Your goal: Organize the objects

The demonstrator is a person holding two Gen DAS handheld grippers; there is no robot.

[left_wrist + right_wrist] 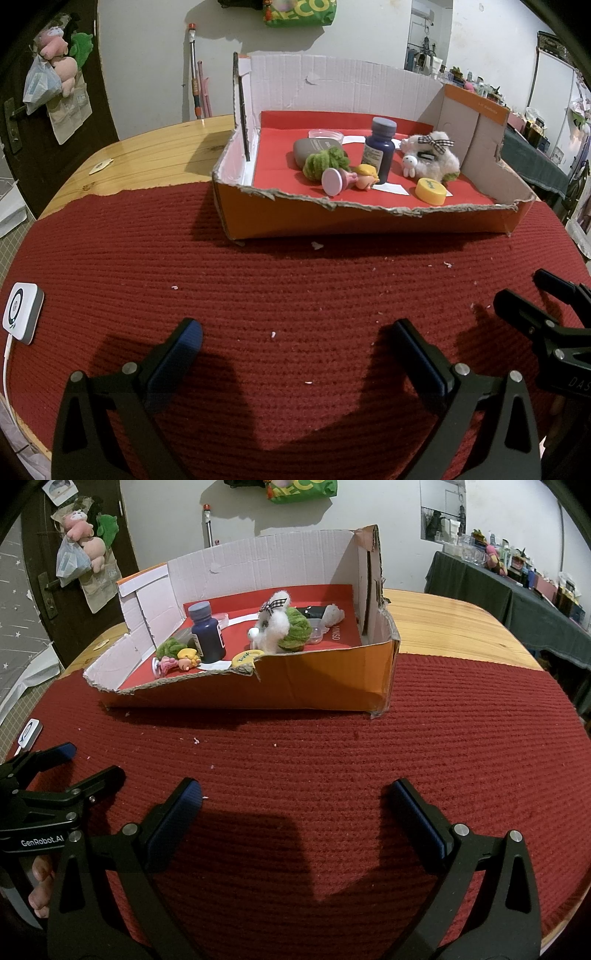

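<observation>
Both hand-held grippers, left point(295, 347) and right point(295, 805), wide open, empty. Ahead: cardboard box point(369, 218) holding bottle point(380, 155), toys jumbled. Mat cleared; sorting apparently remains.

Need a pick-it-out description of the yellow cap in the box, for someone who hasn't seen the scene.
Start at the orange cardboard box with the red liner, sitting on the dark red knitted mat. Look just behind its torn front edge, right of the upright dark blue bottle and in front of the fluffy white plush toy. The round yellow plastic cap lies there, the only flat yellow disc, with green writing on top.
</observation>
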